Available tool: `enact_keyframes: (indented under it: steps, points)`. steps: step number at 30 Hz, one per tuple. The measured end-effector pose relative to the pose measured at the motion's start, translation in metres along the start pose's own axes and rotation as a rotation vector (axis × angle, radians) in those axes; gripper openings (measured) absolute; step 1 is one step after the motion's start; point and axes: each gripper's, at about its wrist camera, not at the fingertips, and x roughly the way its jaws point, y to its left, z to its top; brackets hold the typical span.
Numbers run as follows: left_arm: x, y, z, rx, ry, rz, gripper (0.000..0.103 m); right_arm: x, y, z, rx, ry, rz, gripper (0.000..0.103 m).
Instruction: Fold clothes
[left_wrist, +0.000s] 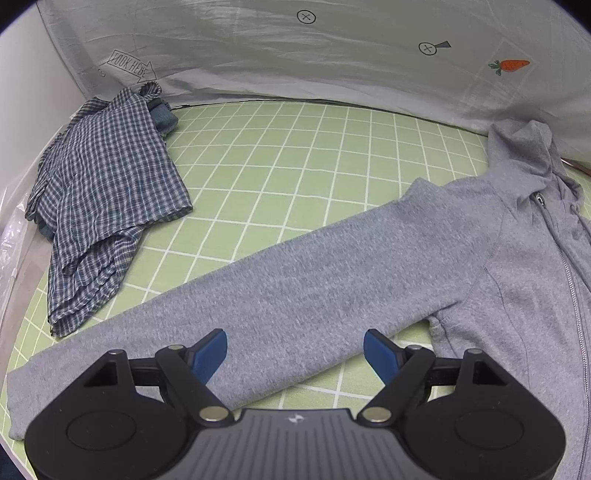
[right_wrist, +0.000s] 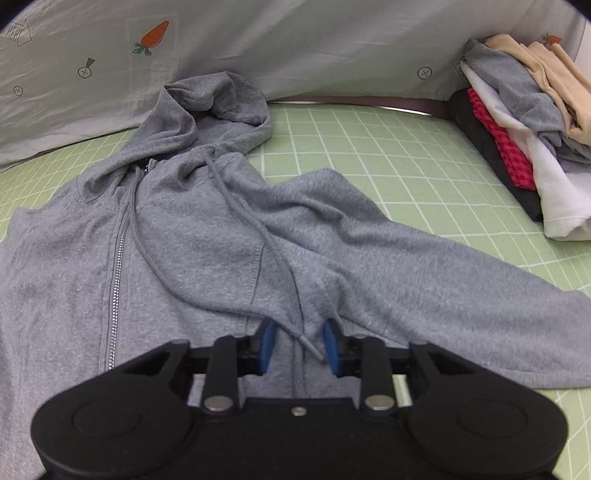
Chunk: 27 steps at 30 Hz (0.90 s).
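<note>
A grey zip hoodie (left_wrist: 535, 277) lies face up on the green grid mat (left_wrist: 295, 147). One sleeve (left_wrist: 314, 273) stretches out toward the lower left. My left gripper (left_wrist: 295, 354) hovers open just above that sleeve, with one blue pad (left_wrist: 210, 350) on each side of it. In the right wrist view the hoodie (right_wrist: 184, 240) shows its hood (right_wrist: 218, 107), zipper and other sleeve (right_wrist: 424, 277). My right gripper (right_wrist: 299, 347) is closed in on bunched fabric near the armpit. The drawstring tip (right_wrist: 310, 345) lies between its pads.
A crumpled blue plaid shirt (left_wrist: 110, 184) lies at the mat's far left. A stack of folded clothes (right_wrist: 517, 129) stands at the far right. A grey printed sheet (left_wrist: 295, 55) hangs along the back edge. Bare mat (right_wrist: 388, 147) shows between the hoodie and the stack.
</note>
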Motion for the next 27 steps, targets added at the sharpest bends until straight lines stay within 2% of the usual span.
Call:
enact_keyframes:
  steps: [4, 7, 10, 12, 13, 15, 17, 21, 25, 27]
  points:
    - [-0.001, -0.001, -0.002, 0.000, -0.002, -0.013, 0.082, -0.018, 0.005, -0.002, -0.035, -0.043, 0.004, 0.004]
    - [-0.005, -0.003, -0.004, 0.007, -0.011, -0.023, 0.082, -0.033, 0.011, -0.002, -0.009, -0.053, 0.065, 0.003]
    - [-0.007, -0.003, -0.006, 0.006, -0.010, -0.029, 0.082, -0.038, 0.020, -0.005, 0.000, -0.018, 0.151, 0.004]
    - [-0.007, -0.002, -0.006, 0.004, -0.009, -0.029, 0.082, -0.038, 0.026, -0.007, -0.006, -0.019, 0.162, 0.004]
    - [-0.007, -0.001, -0.006, 0.003, -0.009, -0.028, 0.082, -0.038, 0.026, -0.005, 0.003, -0.024, 0.152, 0.006]
    - [-0.007, 0.000, -0.006, 0.001, -0.008, -0.025, 0.082, -0.038, 0.020, 0.003, 0.036, -0.046, 0.124, 0.033]
    - [-0.006, 0.000, -0.005, 0.004, -0.007, -0.021, 0.082, -0.037, 0.005, 0.015, 0.088, -0.086, 0.096, 0.040]
    - [-0.001, -0.003, -0.003, 0.020, 0.006, -0.014, 0.082, -0.014, -0.032, 0.047, 0.167, -0.115, 0.024, 0.046]
    - [0.003, -0.009, 0.000, 0.038, 0.017, -0.003, 0.082, 0.030, -0.068, 0.065, 0.220, -0.050, -0.072, 0.046]
    - [0.005, -0.012, 0.002, 0.045, 0.027, 0.005, 0.082, 0.049, -0.079, 0.068, 0.221, -0.025, -0.071, 0.053]
